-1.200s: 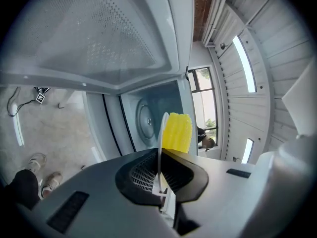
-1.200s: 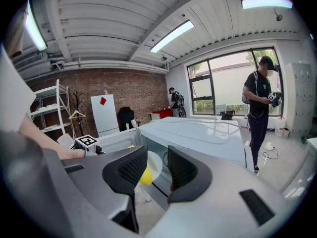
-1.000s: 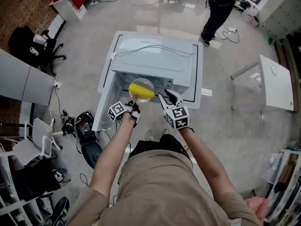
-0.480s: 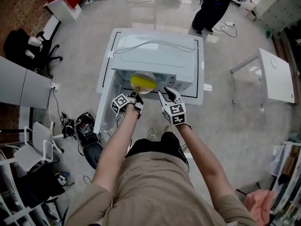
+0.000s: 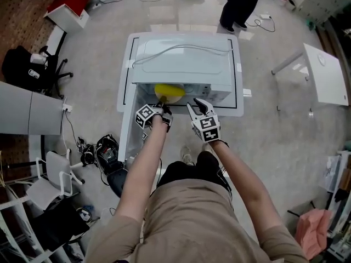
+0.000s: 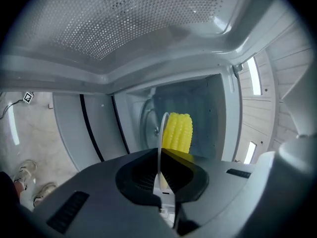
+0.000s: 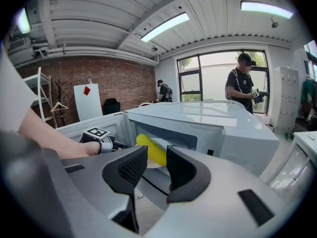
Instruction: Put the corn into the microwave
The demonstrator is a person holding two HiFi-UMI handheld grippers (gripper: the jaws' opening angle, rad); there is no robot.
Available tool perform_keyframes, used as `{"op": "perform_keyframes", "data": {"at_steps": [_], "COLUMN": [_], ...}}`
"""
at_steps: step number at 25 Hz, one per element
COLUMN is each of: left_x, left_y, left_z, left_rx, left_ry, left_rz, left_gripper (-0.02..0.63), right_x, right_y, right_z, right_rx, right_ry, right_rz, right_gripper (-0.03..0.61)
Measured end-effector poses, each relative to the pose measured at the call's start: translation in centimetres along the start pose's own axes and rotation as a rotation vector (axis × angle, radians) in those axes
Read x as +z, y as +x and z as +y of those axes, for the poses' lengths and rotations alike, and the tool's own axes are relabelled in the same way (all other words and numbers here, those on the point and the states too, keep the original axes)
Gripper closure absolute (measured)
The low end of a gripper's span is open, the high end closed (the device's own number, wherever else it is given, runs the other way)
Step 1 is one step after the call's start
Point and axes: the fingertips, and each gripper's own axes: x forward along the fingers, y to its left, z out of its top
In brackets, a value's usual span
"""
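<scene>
The corn is a bare, bright yellow cob with neat rows of plump kernels running along its length. It lies on a thin, pale round plate. The left gripper has its jaws closed tight on the near rim of that plate, the rim pinched edge-on between the two pads.

Plate and cob sit in the mouth of the white microwave. From the head view the far half of the cob is tucked under the oven's top edge. From the left gripper view the cavity's speckled ceiling and grey walls surround it. Whether the plate rests on the oven floor cannot be told.

The right gripper hangs just right of the left one, near the front of the oven, with its jaws apart and nothing between them.

The microwave stands on a white table. A person in dark clothes stands well beyond its far side.
</scene>
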Motion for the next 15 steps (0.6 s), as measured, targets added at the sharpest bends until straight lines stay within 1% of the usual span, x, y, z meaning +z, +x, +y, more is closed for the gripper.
{"op": "perform_keyframes", "data": {"at_steps": [6,10,15], "left_x": [0.0,0.0,0.4], "left_y": [1.4,2.7,3.2], "left_z": [0.9,1.2,1.7], "left_rx": [0.013,0.009,0.026], "left_ry": [0.010,0.000,-0.014], "left_rz": [0.030,0.031,0.031], "left_gripper": [0.601,0.601,0.601], "right_x": [-0.7,-1.1,-1.6], "right_y": [0.3,0.4,0.6], "right_z": [0.7,0.3,-0.1], "right_rx": [0.011,0.014,0.012], "right_ry": [0.010,0.014,0.023], "right_rz": [0.020,0.045,0.070], "right_gripper": [0.457,0.457,0.457]}}
